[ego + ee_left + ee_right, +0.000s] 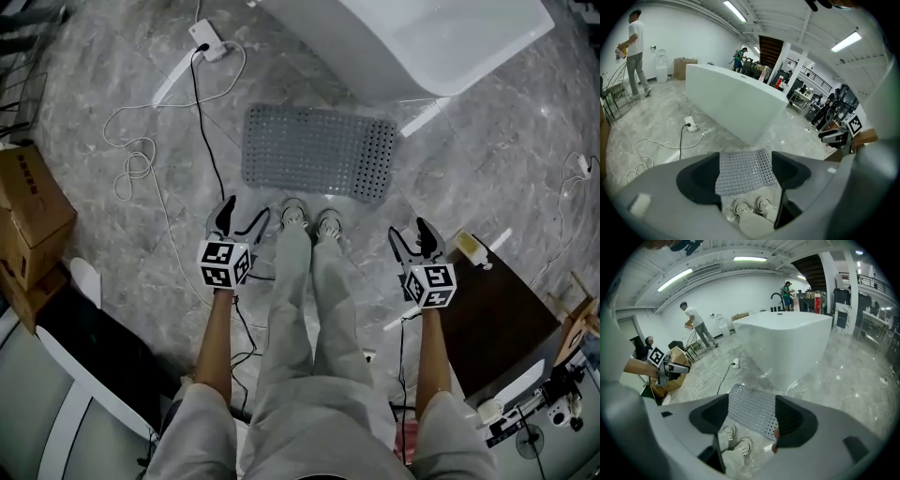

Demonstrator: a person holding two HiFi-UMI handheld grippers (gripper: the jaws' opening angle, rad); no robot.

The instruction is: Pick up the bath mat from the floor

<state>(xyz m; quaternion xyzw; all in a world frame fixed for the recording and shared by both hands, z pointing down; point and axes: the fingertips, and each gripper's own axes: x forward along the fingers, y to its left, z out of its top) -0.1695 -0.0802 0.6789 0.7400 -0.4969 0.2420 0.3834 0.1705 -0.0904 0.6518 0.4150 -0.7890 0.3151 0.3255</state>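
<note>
Now | left tool (246, 214), right tool (412, 232): parted, empty | bath mat (319, 152) flat, near edge beside shoes (310, 222)

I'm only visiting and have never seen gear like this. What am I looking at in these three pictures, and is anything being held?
There is no robot here: a person holds a two-jaw gripper in each hand. The head view comes from a camera on the person's head, looking down at the grey marbled floor. The left gripper and right gripper show beside the legs. The other two pictures come from cameras riding on each gripper, looking out between its jaws. On the floor lies a flat grey rectangular bath mat full of holes, just ahead of the person's pale shoes, with a big white bathtub beyond it. Both grippers are open and hold nothing; the mat lies untouched.
</note>
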